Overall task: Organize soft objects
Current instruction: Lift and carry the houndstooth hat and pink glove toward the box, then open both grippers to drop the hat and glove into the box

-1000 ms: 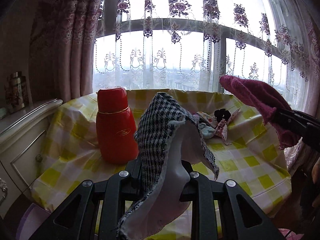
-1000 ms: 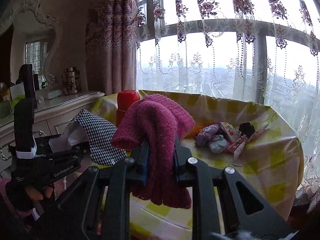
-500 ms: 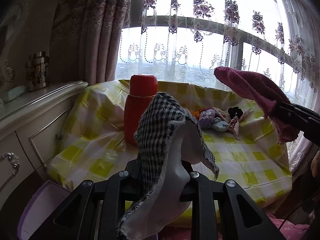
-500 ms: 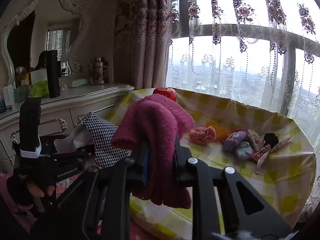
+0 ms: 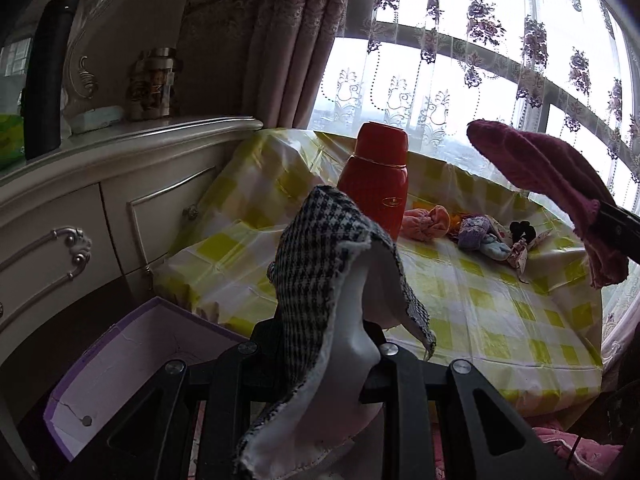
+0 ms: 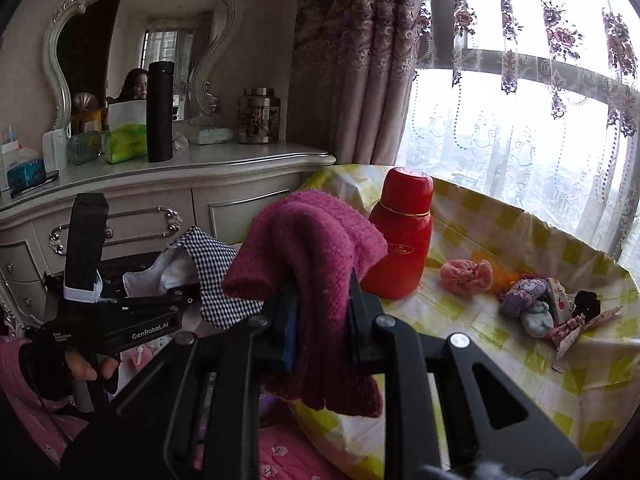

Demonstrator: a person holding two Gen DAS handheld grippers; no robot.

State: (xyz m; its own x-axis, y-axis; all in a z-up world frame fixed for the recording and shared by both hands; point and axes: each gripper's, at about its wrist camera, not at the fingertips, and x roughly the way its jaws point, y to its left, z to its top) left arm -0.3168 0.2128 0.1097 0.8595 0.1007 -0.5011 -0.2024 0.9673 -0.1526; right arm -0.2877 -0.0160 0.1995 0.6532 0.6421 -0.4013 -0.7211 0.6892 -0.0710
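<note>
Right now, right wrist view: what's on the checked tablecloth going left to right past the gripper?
red flask → pink scrunched cloth → purple knit item → pale blue sock → black hair clip, all loose on the yellow checked tablecloth.

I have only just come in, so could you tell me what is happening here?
A person is sorting soft things with two handheld grippers. The left gripper is shut on a houndstooth cloth; the right gripper is shut on a magenta knit piece. More small soft items lie on the checked table, beside a red flask.
</note>
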